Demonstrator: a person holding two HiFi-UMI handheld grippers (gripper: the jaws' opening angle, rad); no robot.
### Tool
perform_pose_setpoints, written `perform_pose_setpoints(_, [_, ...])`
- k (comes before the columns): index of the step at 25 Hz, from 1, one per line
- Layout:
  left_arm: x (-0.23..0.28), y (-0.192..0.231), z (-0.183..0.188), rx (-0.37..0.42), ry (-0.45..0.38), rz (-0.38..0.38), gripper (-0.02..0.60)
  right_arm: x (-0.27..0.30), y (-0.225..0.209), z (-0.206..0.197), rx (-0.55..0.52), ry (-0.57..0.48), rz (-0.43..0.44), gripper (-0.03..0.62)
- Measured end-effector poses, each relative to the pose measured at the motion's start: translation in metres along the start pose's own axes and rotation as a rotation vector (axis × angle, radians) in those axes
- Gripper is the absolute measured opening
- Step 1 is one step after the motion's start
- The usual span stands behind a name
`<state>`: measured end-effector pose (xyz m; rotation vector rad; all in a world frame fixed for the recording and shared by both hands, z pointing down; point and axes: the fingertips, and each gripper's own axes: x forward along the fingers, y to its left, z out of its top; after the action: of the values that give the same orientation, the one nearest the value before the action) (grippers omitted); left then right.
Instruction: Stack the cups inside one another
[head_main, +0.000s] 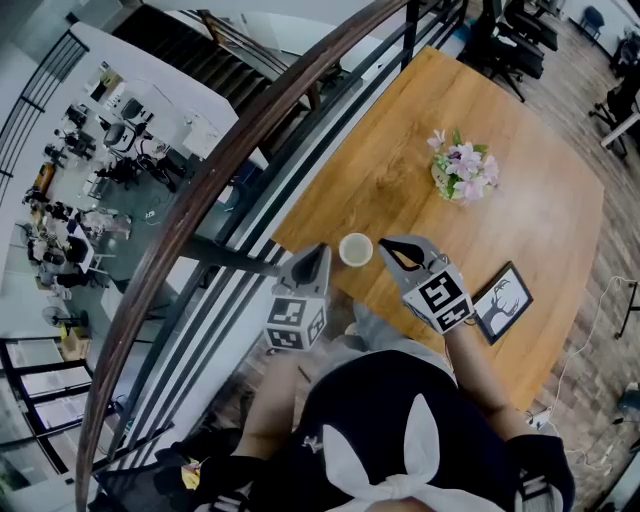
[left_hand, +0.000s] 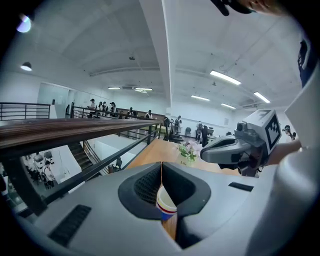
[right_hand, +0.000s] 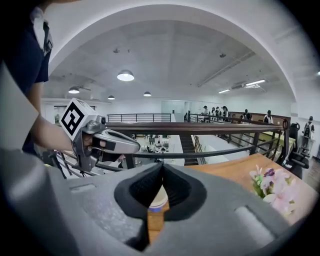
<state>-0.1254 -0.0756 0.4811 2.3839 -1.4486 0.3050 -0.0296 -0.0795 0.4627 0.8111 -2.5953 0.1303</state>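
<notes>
A white paper cup (head_main: 355, 249) with red and blue bands stands on the wooden table (head_main: 540, 220) near its railing-side edge. My left gripper (head_main: 322, 251) hangs just left of the cup, jaws shut with nothing between them. My right gripper (head_main: 386, 243) hangs just right of it, also shut and empty. In the left gripper view the cup (left_hand: 166, 205) shows below the closed jaws (left_hand: 161, 165), with the right gripper (left_hand: 227, 148) opposite. In the right gripper view the cup (right_hand: 158, 200) sits beneath the closed jaws (right_hand: 162, 168), and the left gripper (right_hand: 112, 141) is across from it.
A small pot of pink and white flowers (head_main: 462, 170) stands further along the table. A black picture frame (head_main: 503, 302) lies near the right edge. A wooden handrail on black bars (head_main: 230, 150) runs along the table's left side, over a drop to a lower floor.
</notes>
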Motion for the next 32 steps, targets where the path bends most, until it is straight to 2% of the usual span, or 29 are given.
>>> perform_pose_setpoints(5, [-0.008, -0.005, 0.004, 0.0, -0.022, -0.001, 0.017, -0.006, 0.01, -0.006, -0.012, 0.012, 0.004, -0.002])
perform_pose_setpoints(11, [-0.015, -0.019, 0.008, -0.005, -0.049, -0.049, 0.015, -0.008, 0.017, -0.007, -0.031, 0.009, -0.016, -0.002])
perform_pose_setpoints(15, [-0.018, -0.024, 0.008, 0.015, -0.052, -0.052, 0.015, -0.01, 0.023, -0.007, -0.046, 0.009, -0.02, -0.003])
perform_pose_setpoints(32, [-0.027, -0.023, 0.0, 0.011, -0.045, -0.047, 0.015, -0.013, 0.033, -0.012, -0.053, 0.039, -0.022, -0.003])
